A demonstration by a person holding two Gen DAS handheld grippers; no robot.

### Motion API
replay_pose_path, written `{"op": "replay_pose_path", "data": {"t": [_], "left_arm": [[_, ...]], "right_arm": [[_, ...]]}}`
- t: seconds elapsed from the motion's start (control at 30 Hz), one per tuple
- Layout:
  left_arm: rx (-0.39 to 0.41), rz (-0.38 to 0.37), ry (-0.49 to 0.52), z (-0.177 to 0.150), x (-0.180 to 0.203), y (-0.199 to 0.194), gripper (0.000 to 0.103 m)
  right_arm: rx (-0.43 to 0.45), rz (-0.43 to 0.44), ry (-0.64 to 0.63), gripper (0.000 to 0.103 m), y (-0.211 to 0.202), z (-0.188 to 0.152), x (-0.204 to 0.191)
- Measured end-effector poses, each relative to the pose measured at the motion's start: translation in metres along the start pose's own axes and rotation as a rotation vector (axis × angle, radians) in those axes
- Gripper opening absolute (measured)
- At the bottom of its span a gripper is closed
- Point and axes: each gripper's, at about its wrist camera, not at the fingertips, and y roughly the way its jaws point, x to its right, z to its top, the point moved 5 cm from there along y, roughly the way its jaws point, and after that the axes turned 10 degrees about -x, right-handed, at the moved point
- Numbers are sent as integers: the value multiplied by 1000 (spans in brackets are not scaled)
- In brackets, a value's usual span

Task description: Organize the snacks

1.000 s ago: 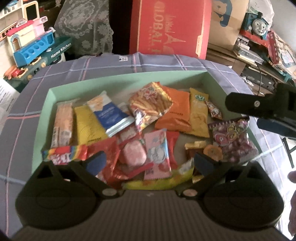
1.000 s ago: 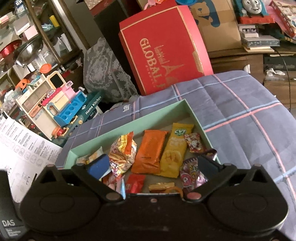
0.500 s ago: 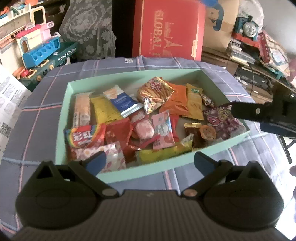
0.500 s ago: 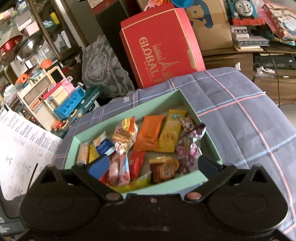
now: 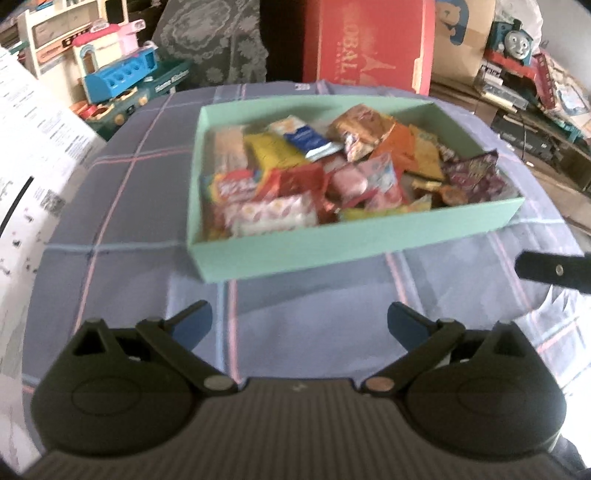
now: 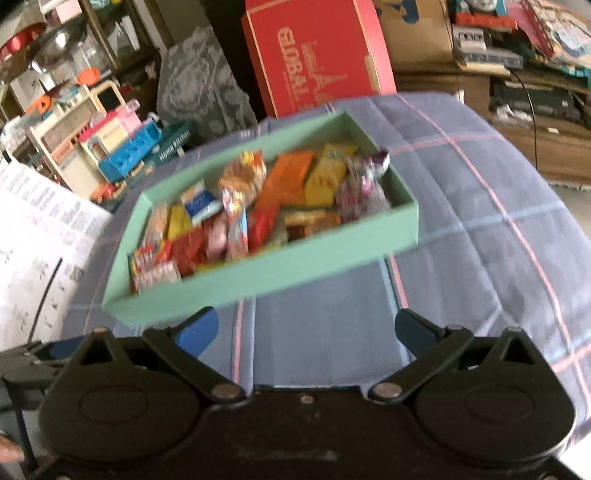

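A mint green box (image 5: pixel 354 240) (image 6: pixel 258 273) sits on a purple plaid cloth (image 5: pixel 295 295) (image 6: pixel 480 221). Several snack packets fill it, among them an orange packet (image 6: pixel 286 179), a yellow packet (image 5: pixel 271 149) and a purple candy bag (image 5: pixel 474 177). My left gripper (image 5: pixel 299 325) is open with nothing between its fingers and hangs over the cloth, short of the box's near wall. My right gripper (image 6: pixel 306 330) is also open and holds nothing; its blue left fingertip (image 6: pixel 197 330) lies just in front of the box's near wall. A black part of the right gripper (image 5: pixel 554 271) shows at the right edge of the left wrist view.
A red "GLOBAL" box (image 5: pixel 367 40) (image 6: pixel 317 55) stands upright behind the cloth-covered surface. Toy kitchen sets (image 5: pixel 118 74) (image 6: pixel 110 140) are at the back left, and printed paper sheets (image 5: pixel 29 147) (image 6: pixel 37 240) lie at the left. Cardboard boxes and a toy train (image 5: pixel 513 33) clutter the back right.
Both grippers have pulled back from above the box toward the near side of the cloth. The box and snacks now lie farther away. Both stay open.
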Motion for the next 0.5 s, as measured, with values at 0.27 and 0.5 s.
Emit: {"op": "replay_pose_path", "data": {"t": [0.27, 0.5], "left_arm": [[4, 54, -19, -19, -11, 1, 103], [5, 75, -31, -20, -12, 2, 103]], "right_arm": [[-43, -66, -57, 103, 5, -32, -2], [4, -122, -97, 103, 3, -32, -5]]}}
